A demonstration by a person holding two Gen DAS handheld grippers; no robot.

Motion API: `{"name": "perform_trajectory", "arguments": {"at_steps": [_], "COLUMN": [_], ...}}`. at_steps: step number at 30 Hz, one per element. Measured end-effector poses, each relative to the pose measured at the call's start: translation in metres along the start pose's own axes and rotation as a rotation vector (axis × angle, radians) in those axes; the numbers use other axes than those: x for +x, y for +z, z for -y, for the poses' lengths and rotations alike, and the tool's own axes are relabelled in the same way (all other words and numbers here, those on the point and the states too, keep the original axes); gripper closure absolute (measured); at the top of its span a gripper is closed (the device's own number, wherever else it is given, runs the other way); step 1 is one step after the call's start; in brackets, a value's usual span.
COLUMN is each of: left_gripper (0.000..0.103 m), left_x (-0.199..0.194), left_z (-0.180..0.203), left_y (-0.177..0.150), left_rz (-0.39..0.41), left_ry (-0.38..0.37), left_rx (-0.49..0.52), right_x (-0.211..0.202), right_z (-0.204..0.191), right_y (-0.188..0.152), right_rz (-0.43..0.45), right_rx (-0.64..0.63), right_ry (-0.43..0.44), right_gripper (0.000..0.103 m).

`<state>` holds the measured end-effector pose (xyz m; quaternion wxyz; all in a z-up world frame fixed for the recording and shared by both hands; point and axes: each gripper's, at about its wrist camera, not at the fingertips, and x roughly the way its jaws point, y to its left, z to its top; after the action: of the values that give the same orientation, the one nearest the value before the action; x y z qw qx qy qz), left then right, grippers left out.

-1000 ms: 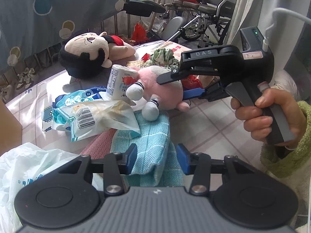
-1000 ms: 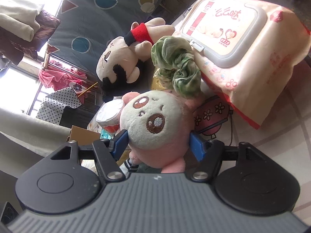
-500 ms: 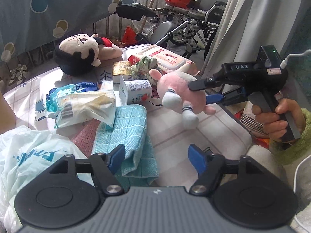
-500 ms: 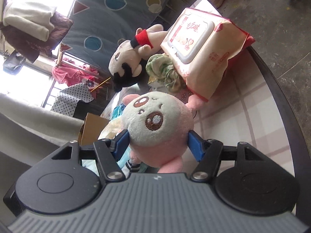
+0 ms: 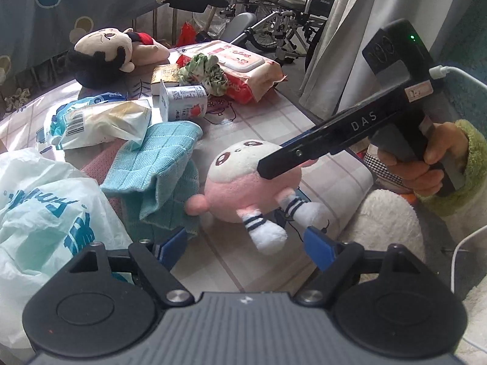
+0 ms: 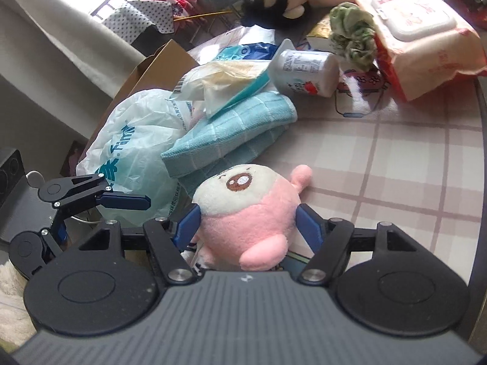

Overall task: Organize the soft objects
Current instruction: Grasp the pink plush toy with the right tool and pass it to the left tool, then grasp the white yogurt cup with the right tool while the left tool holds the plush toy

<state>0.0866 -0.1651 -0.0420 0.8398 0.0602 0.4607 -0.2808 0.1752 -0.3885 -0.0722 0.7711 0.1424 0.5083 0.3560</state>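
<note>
Gripping the pink plush toy (image 6: 243,213) by its round body, the right tongs (image 6: 246,223) hold it clear above the checked worktop (image 6: 395,158), legs dangling, presumably for transfer. The left tongs (image 5: 248,248) have just been opening and stand wide and empty just beneath it, seemingly ready to receive. The teal cloth (image 5: 164,164) lies alongside, unsorted.

**Hidden and cut-off items**

Round pink-and-white plush toy (image 6: 243,213): legs hidden behind the right gripper's body. Crinkled white plastic bag with teal lettering (image 5: 45,206): cut by the left edge. Brown cardboard box (image 6: 152,70): mostly covered by the bag. Folded pink cloth (image 5: 97,164): largely buried.
</note>
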Motion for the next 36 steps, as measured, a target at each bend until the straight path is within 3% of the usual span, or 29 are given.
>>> {"name": "perform_trajectory", "arguments": {"at_steps": [6, 11, 13, 14, 17, 30, 36], "left_gripper": [0.017, 0.015, 0.015, 0.015, 0.015, 0.009, 0.015], "left_x": [0.013, 0.016, 0.022, 0.025, 0.036, 0.060, 0.053], "left_z": [0.009, 0.015, 0.018, 0.020, 0.026, 0.047, 0.037], "left_y": [0.003, 0.007, 0.010, 0.012, 0.015, 0.013, 0.009], "left_rz": [-0.004, 0.010, 0.010, 0.008, 0.003, 0.004, 0.030], "left_ry": [-0.010, -0.016, 0.014, 0.028, 0.072, 0.137, 0.097], "left_rx": [-0.006, -0.008, -0.009, -0.008, 0.009, 0.059, 0.021], "right_x": [-0.006, -0.024, -0.022, -0.019, -0.011, -0.012, -0.013], "right_z": [0.005, 0.021, 0.027, 0.030, 0.038, 0.036, 0.033], "right_y": [0.000, -0.009, -0.014, -0.016, -0.024, -0.039, -0.032], "right_rz": [0.010, 0.088, 0.101, 0.100, 0.098, 0.117, 0.110], "right_rx": [0.027, 0.108, 0.134, 0.148, 0.208, 0.259, 0.252], "right_ry": [0.025, 0.056, 0.048, 0.052, 0.136, 0.167, 0.152], "right_gripper": [0.032, 0.031, 0.036, 0.043, 0.052, 0.051, 0.050]}}
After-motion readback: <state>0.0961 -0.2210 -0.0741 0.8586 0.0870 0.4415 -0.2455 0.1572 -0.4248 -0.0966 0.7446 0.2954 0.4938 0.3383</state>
